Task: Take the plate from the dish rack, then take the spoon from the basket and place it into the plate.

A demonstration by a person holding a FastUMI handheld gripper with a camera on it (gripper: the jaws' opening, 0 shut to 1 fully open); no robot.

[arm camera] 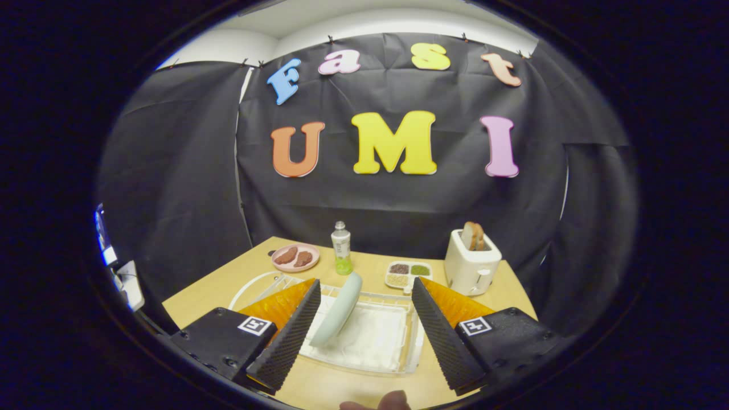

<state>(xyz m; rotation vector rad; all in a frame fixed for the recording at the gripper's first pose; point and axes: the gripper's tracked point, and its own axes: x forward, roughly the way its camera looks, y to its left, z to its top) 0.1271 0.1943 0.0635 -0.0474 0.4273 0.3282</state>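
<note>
- Pale mint-green round plate [339, 309] in a clear plastic dish rack [393, 364]
- Gripper [364, 310] fingers [287, 336] black, ridged, orange-backed
- White toaster [471, 265]
- Light wooden tabletop [228, 279]
- Pink plate [295, 257]

Even overhead light, sharp focus, mild glare on the table [228, 282], strong fisheye bending toward the edges.
</note>
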